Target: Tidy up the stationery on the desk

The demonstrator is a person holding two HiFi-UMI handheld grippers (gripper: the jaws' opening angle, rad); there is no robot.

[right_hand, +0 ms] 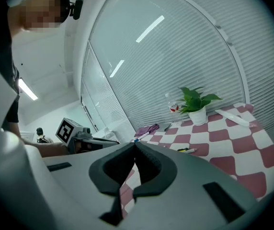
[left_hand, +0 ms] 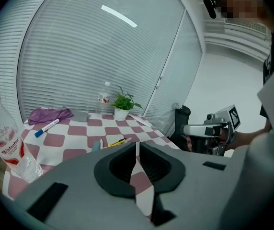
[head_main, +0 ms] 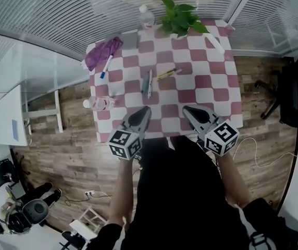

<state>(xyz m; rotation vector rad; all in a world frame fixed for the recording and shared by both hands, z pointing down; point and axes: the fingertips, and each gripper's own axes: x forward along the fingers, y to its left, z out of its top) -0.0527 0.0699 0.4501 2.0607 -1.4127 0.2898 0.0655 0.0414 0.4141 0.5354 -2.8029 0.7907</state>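
Pens lie on the pink-and-white checked table point(head_main: 216, 95): a grey-blue pen and a white one point(head_main: 147, 83) side by side at the middle, and a yellow-and-black pen point(head_main: 167, 74) just right of them. A blue-capped white marker point(head_main: 106, 66) rests by a purple pouch point(head_main: 103, 52) at the far left corner. My left gripper point(head_main: 146, 110) and right gripper point(head_main: 186, 109) hover over the near edge, both shut and empty. The left gripper view shows the marker point(left_hand: 47, 127) and yellow pen point(left_hand: 118, 142) beyond its closed jaws; the right gripper view shows the yellow pen point(right_hand: 187, 150).
A potted plant point(head_main: 180, 17) and an upright water bottle point(head_main: 146, 17) stand at the far edge. A second bottle point(head_main: 99, 103) sits at the left edge. A grey block point(head_main: 129, 40) and a long white strip point(head_main: 215, 42) lie near the back. A black chair point(head_main: 295, 95) stands to the right.
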